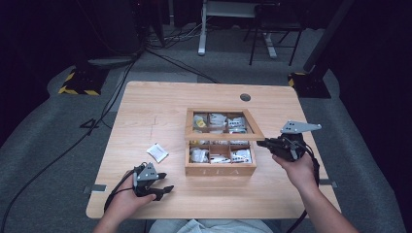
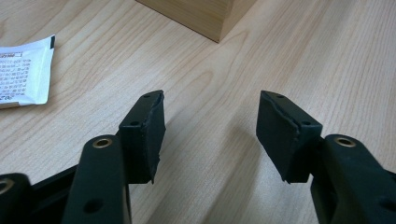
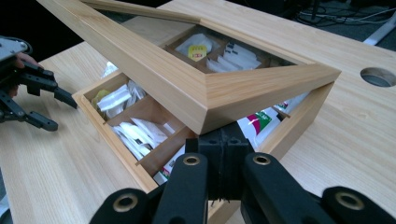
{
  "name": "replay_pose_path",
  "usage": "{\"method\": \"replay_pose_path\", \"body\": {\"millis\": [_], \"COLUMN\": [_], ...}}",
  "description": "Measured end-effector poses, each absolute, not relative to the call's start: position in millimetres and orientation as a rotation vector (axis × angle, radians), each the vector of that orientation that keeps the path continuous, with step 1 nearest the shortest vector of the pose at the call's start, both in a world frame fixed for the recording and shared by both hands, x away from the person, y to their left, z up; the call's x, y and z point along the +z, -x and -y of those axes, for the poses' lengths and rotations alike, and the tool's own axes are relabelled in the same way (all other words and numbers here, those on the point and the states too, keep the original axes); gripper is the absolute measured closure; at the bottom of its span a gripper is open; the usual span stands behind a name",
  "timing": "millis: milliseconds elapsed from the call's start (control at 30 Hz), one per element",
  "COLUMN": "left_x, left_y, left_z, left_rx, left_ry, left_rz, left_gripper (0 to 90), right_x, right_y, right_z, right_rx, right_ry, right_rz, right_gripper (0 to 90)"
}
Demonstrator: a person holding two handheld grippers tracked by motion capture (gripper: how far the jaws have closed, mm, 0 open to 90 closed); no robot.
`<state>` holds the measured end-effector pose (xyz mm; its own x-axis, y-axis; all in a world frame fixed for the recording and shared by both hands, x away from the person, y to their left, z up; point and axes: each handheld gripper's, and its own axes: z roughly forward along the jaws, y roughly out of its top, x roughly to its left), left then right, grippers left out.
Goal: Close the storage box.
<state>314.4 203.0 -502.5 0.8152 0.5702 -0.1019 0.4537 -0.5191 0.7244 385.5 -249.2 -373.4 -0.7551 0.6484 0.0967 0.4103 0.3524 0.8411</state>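
The left gripper (image 1: 163,183) is rested on the table (image 1: 145,107) at the near edge, about 7 o'clock from the tea box (image 1: 221,169). Its jaws are spread with bare wood between them, as seen in the left gripper view; nothing is held. It appears to be parked clear of the box so that the lid's swing is left unobstructed.

A single white sachet (image 1: 157,152) is laid flat on the table at 12 o'clock from the left gripper and 9 o'clock from the box, well apart from both; probably it has been set outside the box on purpose.

The right gripper (image 1: 268,143) is positioned at 3 o'clock from the box. Its jaws are pressed together under the corner of the framed lid (image 3: 205,93), which is propped up at a tilt on them. Whether the corner is pinched or merely carried cannot be settled from the right gripper view.

With the lid raised, the compartments are exposed: white sachets near, a yellow-labelled one (image 3: 196,50) farther back.
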Motion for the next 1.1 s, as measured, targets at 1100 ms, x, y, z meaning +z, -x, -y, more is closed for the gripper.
{"method": "replay_pose_path", "body": {"millis": [1100], "left_x": [-502.6], "left_y": [-314.6], "left_z": [-202.9], "left_rx": [0.190], "left_ry": [-2.206], "left_rz": [-0.747], "left_gripper": [41.7], "right_x": [-399.6], "right_y": [-367.3], "right_z": [252.7], "right_rx": [1.185], "right_ry": [-0.993], "right_rz": [-2.440], "right_gripper": [88.7]}}
